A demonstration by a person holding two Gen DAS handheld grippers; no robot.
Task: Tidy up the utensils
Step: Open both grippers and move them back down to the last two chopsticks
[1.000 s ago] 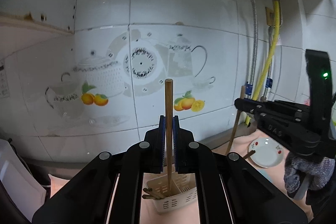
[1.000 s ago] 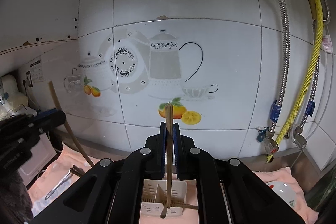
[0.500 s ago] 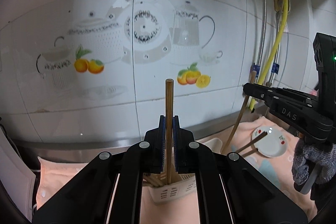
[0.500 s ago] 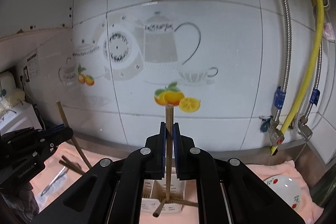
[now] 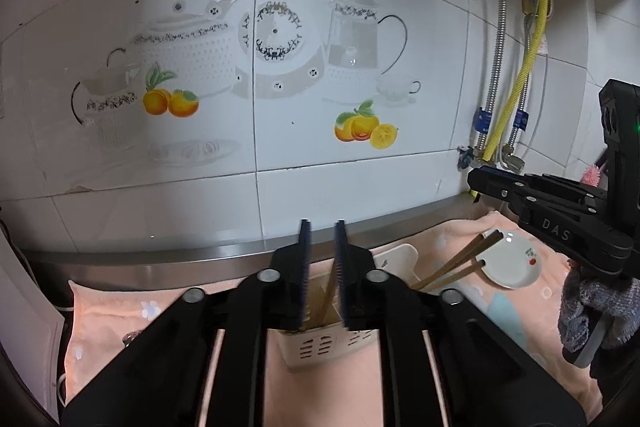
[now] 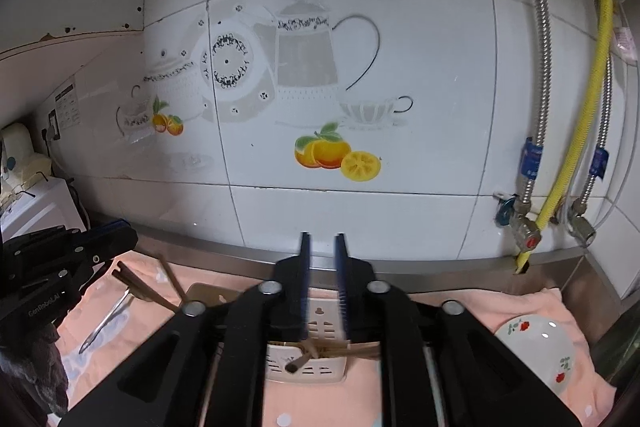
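A cream slotted utensil holder (image 5: 320,343) stands on the pink towel below my left gripper (image 5: 322,239); it also shows in the right wrist view (image 6: 316,367). Several brown wooden chopsticks (image 5: 456,267) lean out of it, and they also show in the right wrist view (image 6: 324,351). Both grippers are open and empty. My right gripper (image 6: 322,251) hovers just above the holder. One chopstick (image 5: 330,291) sits loose between the left jaws, down in the holder.
A small white dish with red cherries (image 5: 510,259) lies on the towel to the right, also in the right wrist view (image 6: 536,355). A metal utensil (image 6: 106,323) lies on the towel at the left. The tiled wall, steel ledge (image 6: 440,263) and gas pipes (image 6: 568,163) stand close behind.
Both grippers have opened and let go of their chopsticks, which dropped into the holder. Both grippers also tilted down toward the holder.
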